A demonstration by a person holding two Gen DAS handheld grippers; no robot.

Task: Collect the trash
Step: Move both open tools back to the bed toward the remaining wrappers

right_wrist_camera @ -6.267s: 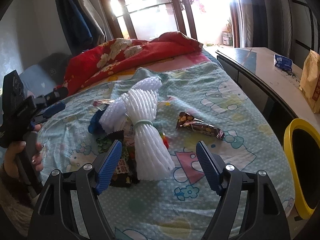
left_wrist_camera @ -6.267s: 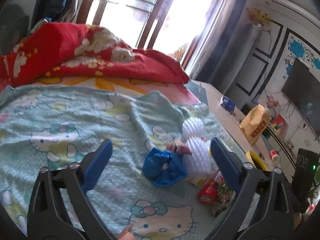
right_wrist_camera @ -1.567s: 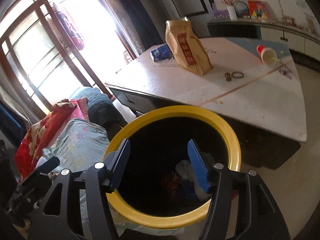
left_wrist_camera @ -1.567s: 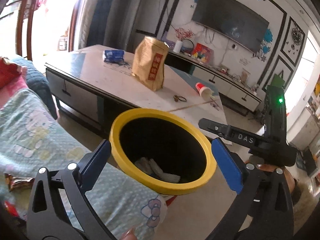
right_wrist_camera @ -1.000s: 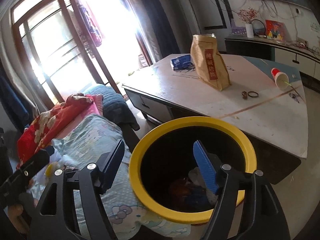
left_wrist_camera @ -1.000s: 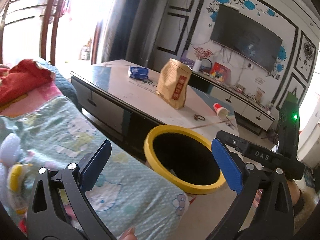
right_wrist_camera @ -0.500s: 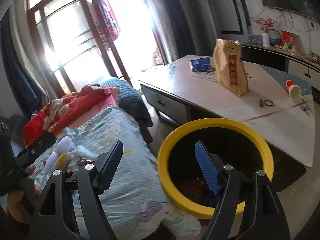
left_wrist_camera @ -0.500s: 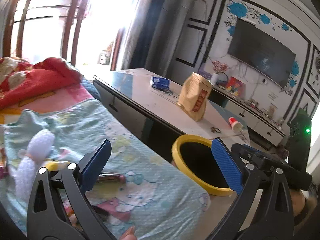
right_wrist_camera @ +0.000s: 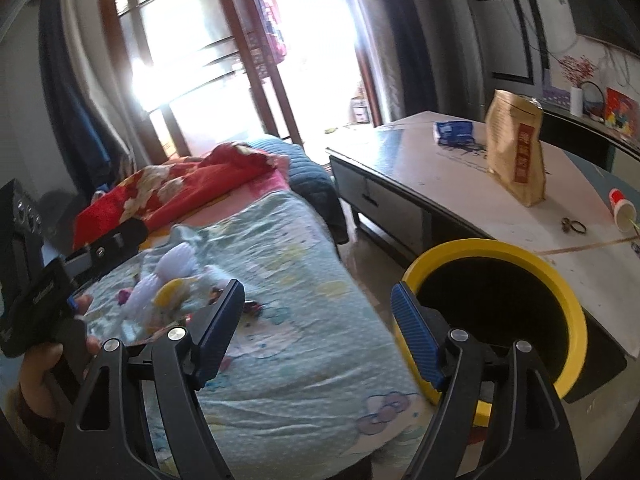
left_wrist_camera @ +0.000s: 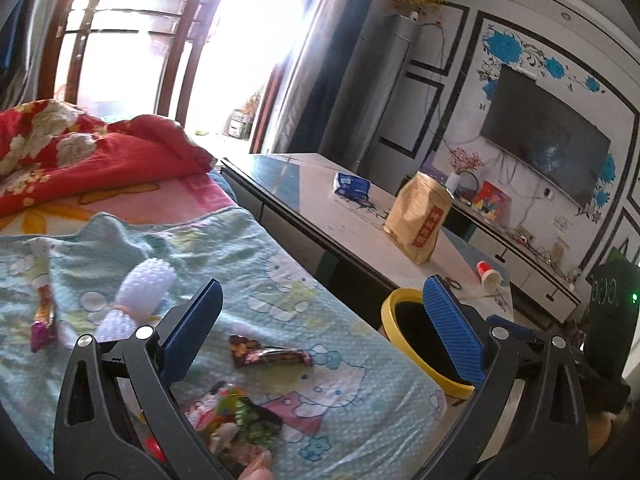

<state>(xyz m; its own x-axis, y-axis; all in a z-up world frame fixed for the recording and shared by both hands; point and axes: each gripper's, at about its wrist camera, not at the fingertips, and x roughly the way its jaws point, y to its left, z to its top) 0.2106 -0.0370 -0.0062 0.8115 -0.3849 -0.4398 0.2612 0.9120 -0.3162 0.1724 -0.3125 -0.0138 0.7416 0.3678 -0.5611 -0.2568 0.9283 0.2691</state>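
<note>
Trash lies on the teal cartoon blanket (left_wrist_camera: 280, 264): a white foam net sleeve (left_wrist_camera: 138, 296), a brown snack wrapper (left_wrist_camera: 268, 355), a pink candy wrapper (left_wrist_camera: 42, 320) and a crumpled colourful wrapper pile (left_wrist_camera: 236, 416). My left gripper (left_wrist_camera: 320, 332) hovers open and empty above the brown wrapper. The yellow-rimmed black bin (left_wrist_camera: 404, 308) stands off the bed's right edge. In the right wrist view my right gripper (right_wrist_camera: 318, 322) is open and empty between the bed and the bin (right_wrist_camera: 516, 256). The foam sleeve (right_wrist_camera: 160, 280) and a yellow scrap (right_wrist_camera: 170, 294) look blurred there.
A low white table (left_wrist_camera: 360, 216) behind the bin carries a brown paper bag (left_wrist_camera: 420, 220), a blue packet (left_wrist_camera: 352, 186) and a tipped red cup (left_wrist_camera: 488, 274). A red floral quilt (left_wrist_camera: 80, 148) covers the bed's far end. A hand (right_wrist_camera: 38, 376) holds the left gripper's handle.
Both grippers have swung from over the bin back toward the bed. The bin has slid right in both views, and the wrappers on the blanket have come into the left wrist view.
</note>
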